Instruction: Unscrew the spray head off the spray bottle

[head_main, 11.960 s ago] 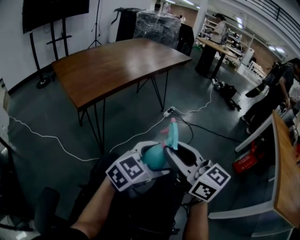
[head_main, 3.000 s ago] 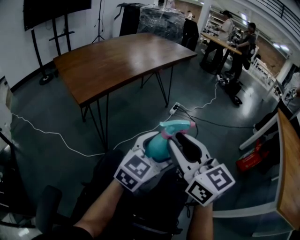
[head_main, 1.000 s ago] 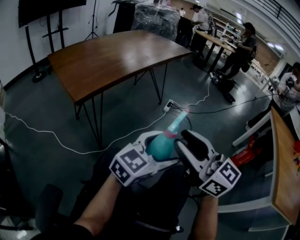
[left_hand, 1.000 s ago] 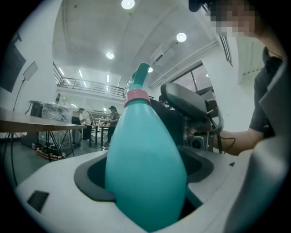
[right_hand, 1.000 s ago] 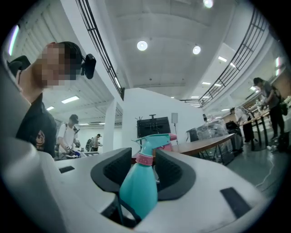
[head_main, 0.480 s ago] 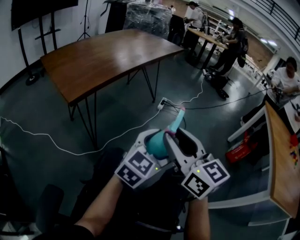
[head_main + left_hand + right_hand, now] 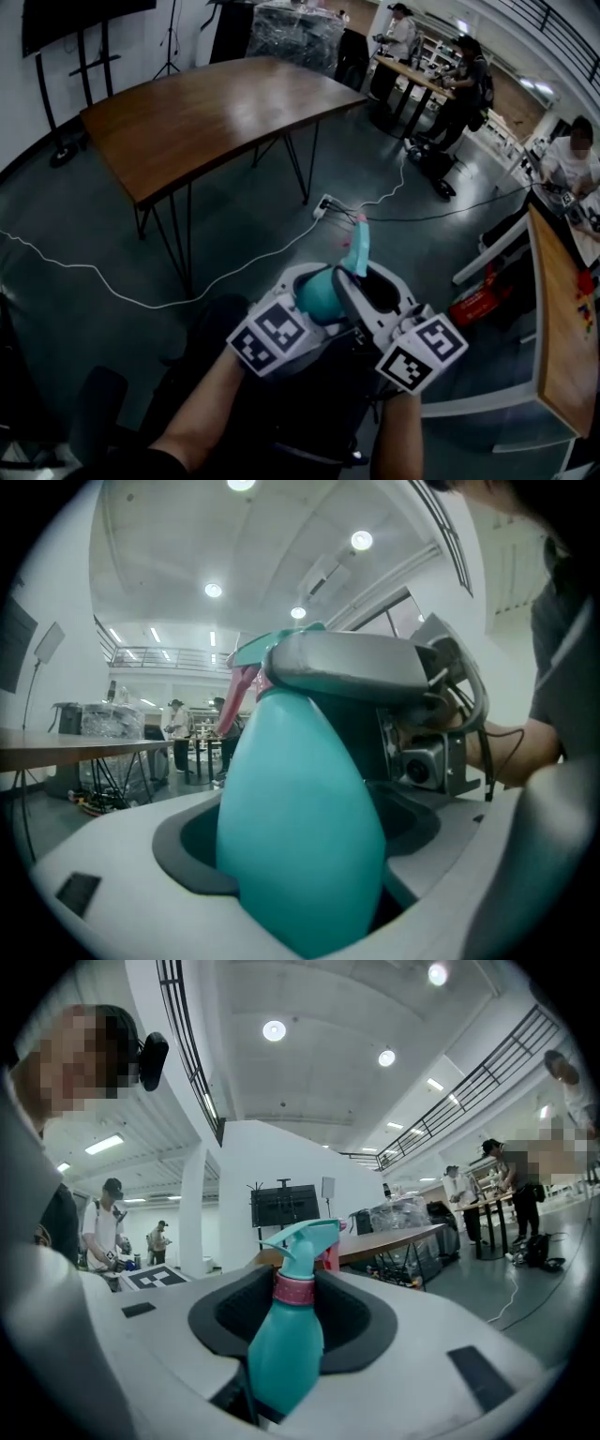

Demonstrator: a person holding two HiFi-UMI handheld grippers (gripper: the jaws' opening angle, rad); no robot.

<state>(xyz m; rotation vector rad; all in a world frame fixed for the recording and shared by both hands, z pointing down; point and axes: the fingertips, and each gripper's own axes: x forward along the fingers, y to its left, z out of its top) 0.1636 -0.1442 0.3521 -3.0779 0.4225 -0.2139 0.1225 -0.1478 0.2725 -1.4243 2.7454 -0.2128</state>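
A teal spray bottle (image 7: 319, 296) with a pink collar (image 7: 295, 1288) and a teal spray head (image 7: 357, 253) is held up over the person's lap. My left gripper (image 7: 309, 289) is shut on the bottle's round body (image 7: 300, 836). My right gripper (image 7: 361, 281) reaches in from the right at the neck. Its jaws are closing, with the collar and the spray head (image 7: 302, 1239) between the dark pads. I cannot see the pads pressing on it. One right jaw crosses above the body in the left gripper view.
A long wooden table (image 7: 206, 112) stands ahead on thin black legs. A white cable (image 7: 112, 281) and a power strip (image 7: 324, 205) lie on the grey floor. People stand at benches at the back right (image 7: 464, 80). Another table's edge (image 7: 562, 319) is at the right.
My right gripper has moved in from the right to the bottle's neck. The bottle has stayed in my left gripper, and the spray head now points more upright.
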